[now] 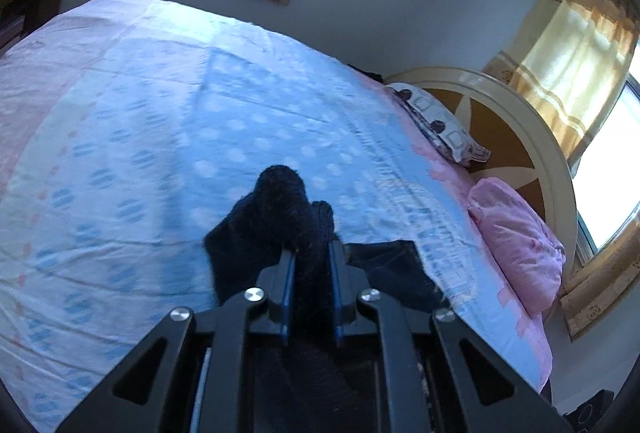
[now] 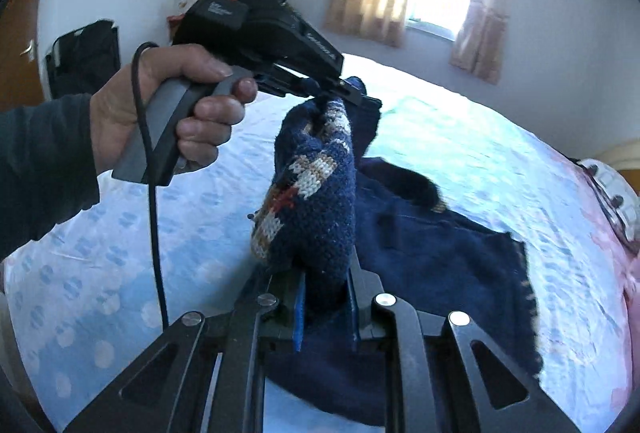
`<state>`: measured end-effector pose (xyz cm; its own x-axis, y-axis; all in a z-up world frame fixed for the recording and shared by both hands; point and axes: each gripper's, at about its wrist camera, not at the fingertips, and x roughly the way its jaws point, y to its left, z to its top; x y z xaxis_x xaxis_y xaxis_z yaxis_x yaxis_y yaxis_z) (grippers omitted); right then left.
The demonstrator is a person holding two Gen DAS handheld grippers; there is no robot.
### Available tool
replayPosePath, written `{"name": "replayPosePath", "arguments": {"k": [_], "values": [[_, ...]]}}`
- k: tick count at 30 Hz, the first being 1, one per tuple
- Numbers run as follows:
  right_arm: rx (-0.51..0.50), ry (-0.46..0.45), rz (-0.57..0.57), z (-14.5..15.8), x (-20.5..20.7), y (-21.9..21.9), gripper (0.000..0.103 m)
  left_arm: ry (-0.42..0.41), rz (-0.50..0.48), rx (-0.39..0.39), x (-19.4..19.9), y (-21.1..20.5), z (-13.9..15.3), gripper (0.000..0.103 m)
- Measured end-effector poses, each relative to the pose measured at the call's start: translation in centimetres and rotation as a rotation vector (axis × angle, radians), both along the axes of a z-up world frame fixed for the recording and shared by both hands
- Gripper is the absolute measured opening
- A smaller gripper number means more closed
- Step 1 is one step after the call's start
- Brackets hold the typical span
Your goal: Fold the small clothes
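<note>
Spanning both, the navy sweater (image 2: 320,209) hangs clamped between left hand-held gripper (image 2: 344,93) and right hand-held gripper (image 2: 326,293).

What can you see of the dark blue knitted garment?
The knitted garment is navy wool with a cream, tan and red pattern. The right gripper and the left gripper each pinch a bunched part and hold it raised. The rest lies spread on the bed sheet.

Sweater (image 2: 420,233) hem behind tool frame
</note>
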<state>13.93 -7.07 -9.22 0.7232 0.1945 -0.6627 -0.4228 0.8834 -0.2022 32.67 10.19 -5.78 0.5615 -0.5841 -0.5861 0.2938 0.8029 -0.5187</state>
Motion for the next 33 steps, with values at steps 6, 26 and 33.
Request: {"name": "replayPosePath", "arguments": {"k": [6, 26, 33], "values": [[0.042, -0.013, -0.080, 0.8, -0.4, -4.7, 0.015, -0.010, -0.055, 0.004, 0.9, -4.5, 0.9, 0.015], [0.240, 0.148, -0.352, -1.6, -2.0, -18.8, 0.015, 0.045, -0.272, 0.122, 2.3, -21.1, -3.1, 0.015], [0.389, 0.300, -0.397, -4.5, -2.5, -21.8, 0.015, -0.036, -0.300, 0.328, 0.3, -24.3, -3.4, 0.027]]}}
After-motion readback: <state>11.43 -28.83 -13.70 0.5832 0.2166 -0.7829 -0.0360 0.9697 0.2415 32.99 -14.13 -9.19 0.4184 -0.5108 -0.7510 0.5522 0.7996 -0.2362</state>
